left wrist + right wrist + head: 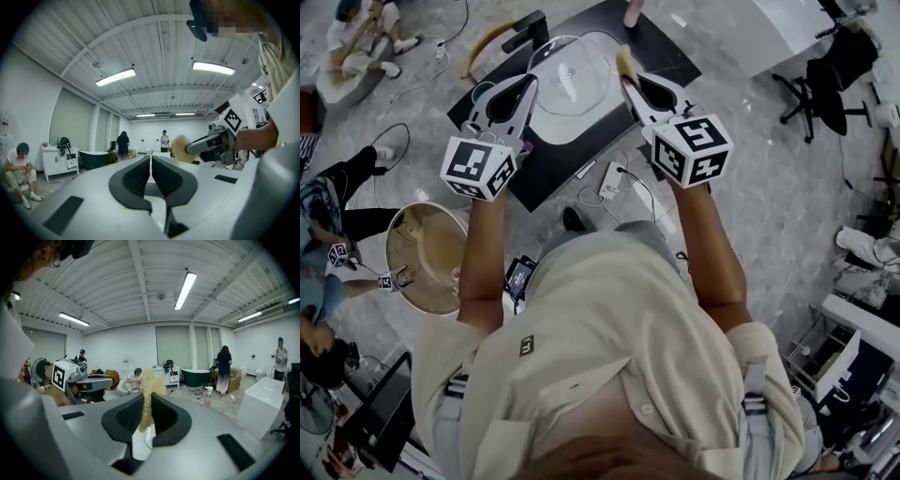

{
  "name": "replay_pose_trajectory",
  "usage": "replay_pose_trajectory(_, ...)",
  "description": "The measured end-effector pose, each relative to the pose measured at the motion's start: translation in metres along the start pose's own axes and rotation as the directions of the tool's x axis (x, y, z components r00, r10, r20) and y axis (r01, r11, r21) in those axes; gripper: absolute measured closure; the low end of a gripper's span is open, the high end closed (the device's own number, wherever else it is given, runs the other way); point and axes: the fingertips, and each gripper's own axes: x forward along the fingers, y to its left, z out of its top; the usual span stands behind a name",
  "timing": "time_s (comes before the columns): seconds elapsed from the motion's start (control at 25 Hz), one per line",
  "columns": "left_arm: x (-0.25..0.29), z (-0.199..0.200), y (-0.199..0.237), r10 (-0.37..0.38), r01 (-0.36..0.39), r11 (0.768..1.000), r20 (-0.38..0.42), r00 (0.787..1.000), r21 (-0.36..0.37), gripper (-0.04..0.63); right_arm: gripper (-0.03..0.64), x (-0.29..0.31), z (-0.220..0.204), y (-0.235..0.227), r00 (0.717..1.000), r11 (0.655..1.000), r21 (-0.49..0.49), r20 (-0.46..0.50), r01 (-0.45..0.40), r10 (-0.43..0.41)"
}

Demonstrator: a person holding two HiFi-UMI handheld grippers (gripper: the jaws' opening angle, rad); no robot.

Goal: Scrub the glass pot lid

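Fingers of the left gripper were pressed flat together with nothing between them, only a thin pale seam showing. Those of the right gripper were nipped narrowly on a yellow fibrous scrubber, which stood up past their tips. Seen from the head view, both grippers were held out side by side over the black table. The glass pot lid lay flat between their tips, knob up.
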Motion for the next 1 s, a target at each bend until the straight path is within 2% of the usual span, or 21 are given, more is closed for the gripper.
replay_pose_trajectory(0.32,-0.006,-0.002,0.025,0.07,-0.071,0.997,-0.019,0.997,-0.025,0.578,0.574,0.041,0.009,-0.013,0.997,0.998,-0.008,-0.014,-0.07,0.07)
replay_pose_trajectory(0.48,-0.006,-0.012,0.047,0.16,-0.16,0.987,-0.049,0.986,-0.012,0.581,0.574,0.087,0.013,-0.027,0.988,0.988,-0.02,-0.02,-0.154,0.154)
replay_pose_trajectory(0.72,0.009,-0.033,0.059,0.298,-0.305,0.95,-0.094,0.95,-0.062,0.581,0.574,0.128,0.007,-0.052,0.957,0.958,-0.025,-0.06,-0.287,0.285)
replay_pose_trajectory(0.88,0.026,-0.049,0.063,0.382,-0.389,0.921,-0.119,0.917,-0.04,0.581,0.574,0.158,-0.008,-0.076,0.932,0.935,-0.018,-0.096,-0.353,0.35)
replay_pose_trajectory(1.0,0.034,-0.066,0.066,0.446,-0.455,0.889,-0.13,0.886,-0.053,0.581,0.574,0.179,-0.021,-0.09,0.913,0.92,-0.02,-0.138,-0.39,0.384)
